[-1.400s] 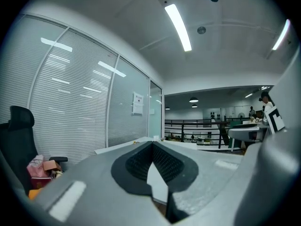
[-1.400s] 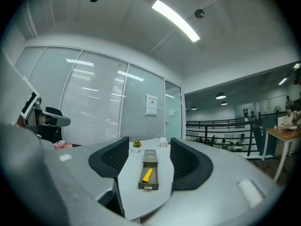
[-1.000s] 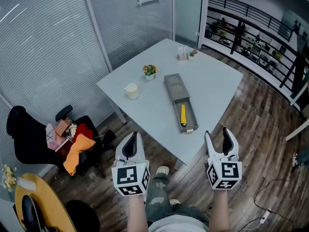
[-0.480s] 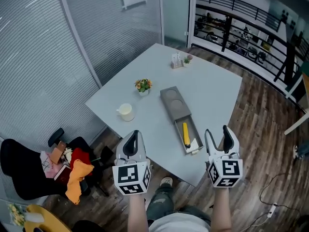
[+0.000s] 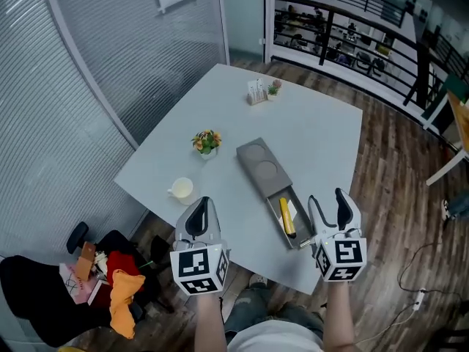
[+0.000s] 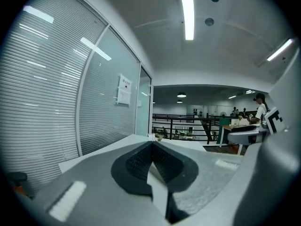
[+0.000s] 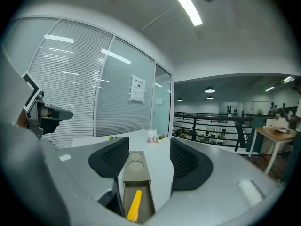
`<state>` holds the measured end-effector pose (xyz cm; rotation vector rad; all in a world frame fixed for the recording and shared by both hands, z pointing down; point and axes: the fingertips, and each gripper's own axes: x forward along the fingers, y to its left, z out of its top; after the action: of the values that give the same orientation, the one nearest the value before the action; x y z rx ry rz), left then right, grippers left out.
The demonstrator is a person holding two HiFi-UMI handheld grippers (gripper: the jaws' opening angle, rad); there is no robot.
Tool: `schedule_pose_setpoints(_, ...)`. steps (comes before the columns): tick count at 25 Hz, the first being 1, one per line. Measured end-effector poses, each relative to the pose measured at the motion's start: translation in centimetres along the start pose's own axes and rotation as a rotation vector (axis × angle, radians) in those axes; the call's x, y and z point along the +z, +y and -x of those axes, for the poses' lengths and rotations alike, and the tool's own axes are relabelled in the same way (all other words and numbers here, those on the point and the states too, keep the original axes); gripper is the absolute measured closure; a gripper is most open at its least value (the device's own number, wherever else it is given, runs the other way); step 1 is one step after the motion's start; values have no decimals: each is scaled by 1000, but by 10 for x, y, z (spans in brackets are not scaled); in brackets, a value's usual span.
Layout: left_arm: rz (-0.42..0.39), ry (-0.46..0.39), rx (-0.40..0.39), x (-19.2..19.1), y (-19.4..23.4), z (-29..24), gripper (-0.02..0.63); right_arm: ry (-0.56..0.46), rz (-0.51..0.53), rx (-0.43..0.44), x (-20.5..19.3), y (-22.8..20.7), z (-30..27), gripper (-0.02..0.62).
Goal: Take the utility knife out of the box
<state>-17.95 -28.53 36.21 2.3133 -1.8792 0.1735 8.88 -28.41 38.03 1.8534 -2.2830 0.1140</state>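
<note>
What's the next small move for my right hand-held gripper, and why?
Probably ease the right hand-held gripper forward and down toward the knife. Its jaws stand apart with nothing gripped, and the yellow knife lies exposed in the open box just ahead of them.

Yellow utility knife, grey box, pale grey table

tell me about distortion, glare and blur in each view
Head view: even light, sharp, utility knife clear in the box, blinds bowed at the left. Left gripper view: heavy fisheye, black corners, ceiling light blown out, jaws slightly soft. Right gripper view: same fisheye and dark rim, light streaks reflected on the glass wall.
</note>
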Motion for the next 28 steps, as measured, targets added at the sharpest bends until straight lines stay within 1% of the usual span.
schedule_pose_setpoints(6, 28, 51, -26, -21, 11, -24, 605, 68, -4, -16, -21, 4, -19, 311)
schedule_pose_setpoints(12, 39, 114, -46, -46, 9, -35, 605, 150, -5, -9, -49, 10, -28, 311)
schedule_pose_setpoints(18, 52, 191, -33, -82, 5, -31, 605, 234, -13, 30, -84, 15, -38, 313)
schedule_pose_setpoints(23, 56, 248, -24, -110, 3, -26, 605, 296, 1, 74, -107, 22, -45, 313)
schedule_pose_setpoints(28, 75, 316, -14, -140, -2, -23, 605, 366, 2, 98, -136, 23, -50, 314)
